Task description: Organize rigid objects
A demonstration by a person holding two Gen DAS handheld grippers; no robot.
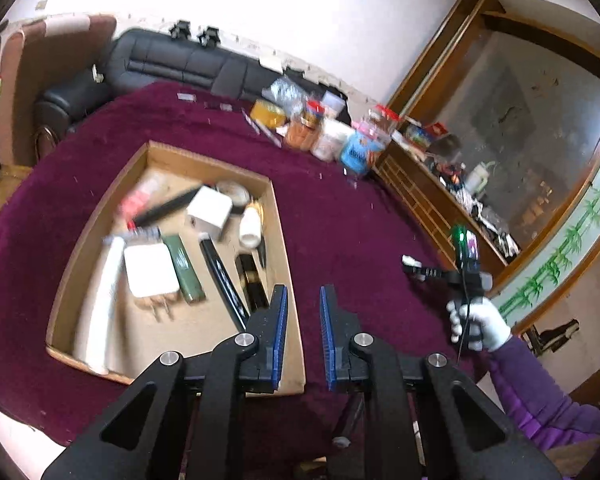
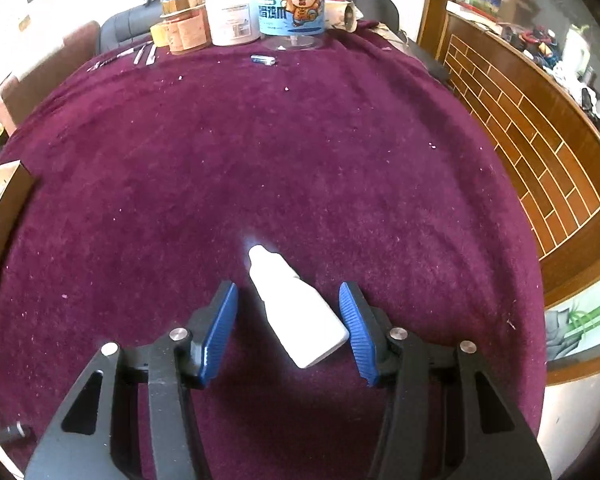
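Right gripper [image 2: 288, 320] straddles a white bottle [image 2: 298, 312] on the maroon tablecloth [image 2: 300, 152]; left gripper [image 1: 304, 332] hangs over the cardboard box [image 1: 288, 264].

Only the right wrist view shows the bottle, lying tilted between wide-apart fingers, touching neither, with bare cloth stretching to the jars [image 2: 260, 4] at the far edge. Only the left view shows the box's contents, among them a white charger [image 1: 150, 272]; its jaws stand slightly apart, holding nothing, above the box's right wall.

A home living room: a black leather sofa [image 1: 172, 64] stands against a white wall behind a tabletop [image 1: 332, 208] draped in dark red cloth. Snack jars [image 2: 292, 4] crowd the tabletop's far edge, and a cluttered wooden cabinet [image 1: 440, 196] with a framed glass panel [image 1: 532, 128] stands alongside.
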